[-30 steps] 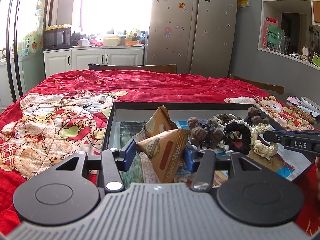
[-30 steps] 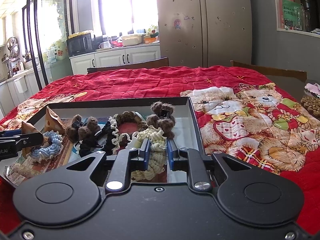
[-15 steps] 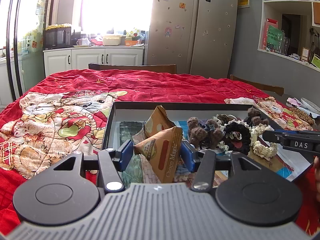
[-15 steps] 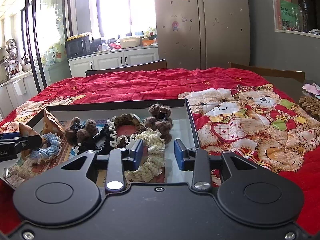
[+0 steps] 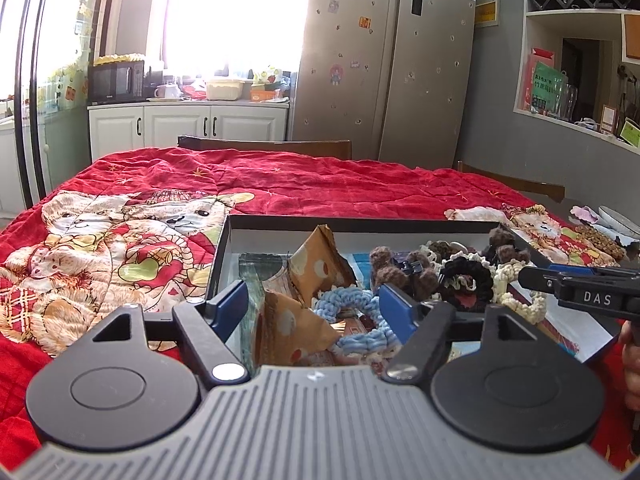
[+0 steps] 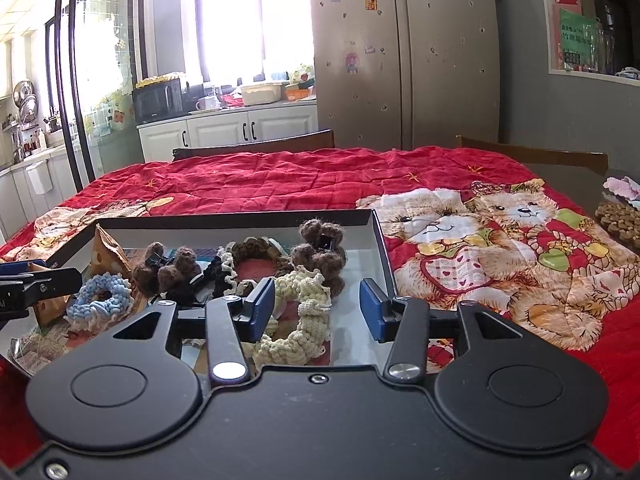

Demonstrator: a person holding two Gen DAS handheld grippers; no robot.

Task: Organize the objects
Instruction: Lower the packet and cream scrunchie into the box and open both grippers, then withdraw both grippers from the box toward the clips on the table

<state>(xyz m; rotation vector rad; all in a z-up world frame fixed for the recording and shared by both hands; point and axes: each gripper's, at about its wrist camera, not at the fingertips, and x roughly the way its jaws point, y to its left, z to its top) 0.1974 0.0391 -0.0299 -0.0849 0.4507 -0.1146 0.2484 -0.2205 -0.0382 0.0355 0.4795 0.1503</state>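
Observation:
A shallow black-rimmed box (image 5: 360, 222) (image 6: 240, 216) lies on the red quilt. It holds two orange snack packets (image 5: 296, 328) (image 5: 320, 264), a blue crocheted scrunchie (image 5: 352, 312) (image 6: 100, 294), a cream scrunchie (image 6: 300, 320), a black one (image 5: 466, 276) and brown fuzzy hair clips (image 6: 320, 256). My left gripper (image 5: 314, 308) is open over the near orange packet, which lies loose between its fingers. My right gripper (image 6: 316, 312) is open over the cream scrunchie, which lies loose in the box.
The red bear-print quilt (image 6: 480, 240) covers the table. Wooden chairs (image 5: 264, 148) stand at the far side. A fridge (image 5: 384, 60) and kitchen cabinets (image 5: 188, 124) stand behind. A brown trivet (image 6: 618, 220) lies at the right table edge.
Both grippers have opened. The left let go of the orange packet, which dropped into the box. The right let go of the cream scrunchie and drew back slightly.

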